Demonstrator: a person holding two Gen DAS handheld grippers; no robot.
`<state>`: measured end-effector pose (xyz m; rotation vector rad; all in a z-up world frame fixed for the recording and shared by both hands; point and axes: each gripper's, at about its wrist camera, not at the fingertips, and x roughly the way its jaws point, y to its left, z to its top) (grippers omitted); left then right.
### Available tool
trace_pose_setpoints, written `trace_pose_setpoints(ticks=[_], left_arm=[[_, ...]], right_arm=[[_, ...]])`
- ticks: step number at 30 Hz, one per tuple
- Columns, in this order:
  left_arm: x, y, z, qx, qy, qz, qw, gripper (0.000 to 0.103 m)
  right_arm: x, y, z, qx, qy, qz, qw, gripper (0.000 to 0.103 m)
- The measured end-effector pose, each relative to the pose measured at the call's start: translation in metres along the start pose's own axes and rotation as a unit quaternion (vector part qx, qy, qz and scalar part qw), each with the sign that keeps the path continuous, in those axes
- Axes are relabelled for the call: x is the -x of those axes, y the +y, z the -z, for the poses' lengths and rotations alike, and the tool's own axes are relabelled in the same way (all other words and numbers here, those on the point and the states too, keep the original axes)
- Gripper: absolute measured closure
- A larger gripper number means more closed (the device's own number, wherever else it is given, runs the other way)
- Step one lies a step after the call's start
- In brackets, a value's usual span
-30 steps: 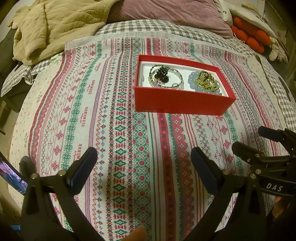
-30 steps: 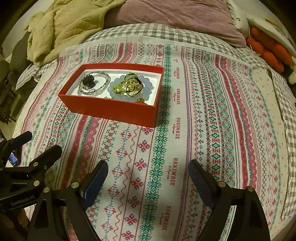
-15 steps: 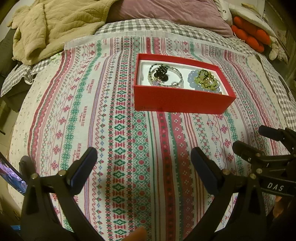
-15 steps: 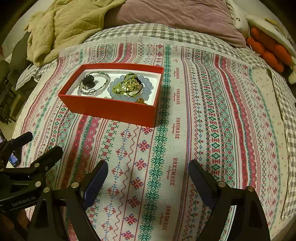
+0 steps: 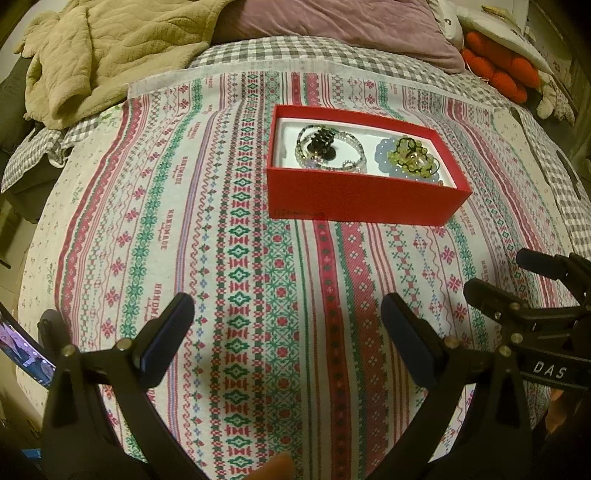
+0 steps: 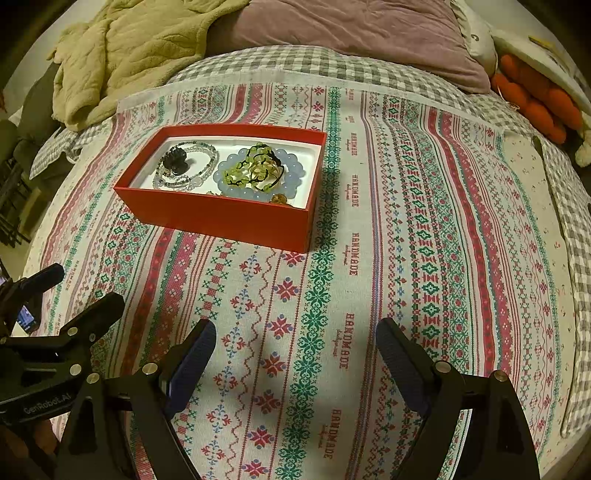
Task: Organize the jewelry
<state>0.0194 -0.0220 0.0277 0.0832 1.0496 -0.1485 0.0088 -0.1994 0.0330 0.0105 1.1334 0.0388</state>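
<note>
A red box with a white lining sits on the patterned cloth. Inside lie a clear bead bracelet with a black piece on the left, and a green bead bracelet on top of a pale blue bead bracelet on the right. My left gripper is open and empty, well short of the box. My right gripper is open and empty, near and to the right of the box. Each gripper shows at the edge of the other's view.
A striped embroidered cloth covers a checked bed sheet. A beige blanket and a mauve pillow lie at the back. Orange plush items sit at the back right. A phone screen glows at the left.
The box sits slightly higher in the left wrist view, so my left gripper has drawn back a little. The right gripper has hardly moved.
</note>
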Motion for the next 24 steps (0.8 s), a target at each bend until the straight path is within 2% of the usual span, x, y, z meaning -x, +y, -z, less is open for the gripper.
trace_pose_setpoints(ticks=[18, 24], left_arm=[[0.0006, -0.0016, 0.0019, -0.002, -0.002, -0.002, 1.0, 0.002], [-0.0013, 0.0008, 0.0094, 0.004, -0.014, -0.008, 0.9999, 0.002]], right_arm=[[0.0006, -0.0011, 0.0005, -0.006, -0.007, 0.008, 1.0, 0.013], [-0.0063, -0.0004, 0.0087, -0.023, -0.021, 0.027, 0.999, 0.013]])
